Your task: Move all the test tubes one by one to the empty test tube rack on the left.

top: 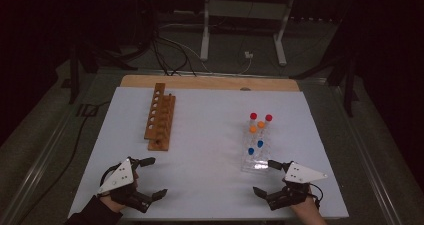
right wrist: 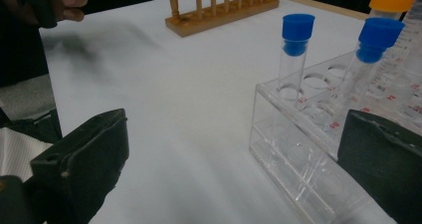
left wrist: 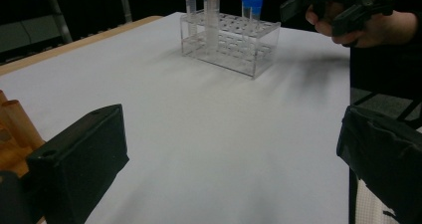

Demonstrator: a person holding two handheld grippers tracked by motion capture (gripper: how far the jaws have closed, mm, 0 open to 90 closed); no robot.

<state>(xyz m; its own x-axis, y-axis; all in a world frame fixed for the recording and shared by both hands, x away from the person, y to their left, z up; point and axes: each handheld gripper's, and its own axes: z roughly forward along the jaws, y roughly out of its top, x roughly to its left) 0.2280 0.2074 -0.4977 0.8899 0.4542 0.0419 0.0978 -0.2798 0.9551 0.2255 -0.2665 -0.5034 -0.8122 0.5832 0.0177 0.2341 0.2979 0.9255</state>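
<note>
A clear plastic rack [top: 256, 155] stands right of centre on the white table, holding tubes with red caps [top: 253, 116], orange caps [top: 260, 124] and blue caps [top: 251, 150]. A wooden rack [top: 160, 116] lies at the left with its holes bare. My left gripper [top: 153, 176] hovers open near the front left, below the wooden rack. My right gripper [top: 266, 177] is open just in front of the clear rack [right wrist: 318, 174], one jaw close beside its near corner, two blue-capped tubes [right wrist: 294, 50] straight ahead. Nothing lies between either pair of jaws.
The white sheet [top: 210, 150] covers a wooden tabletop whose far edge [top: 210, 82] shows. Beyond it are a white stand's legs [top: 205, 30] and cables on a dark floor. A wide stretch of bare sheet separates the two racks.
</note>
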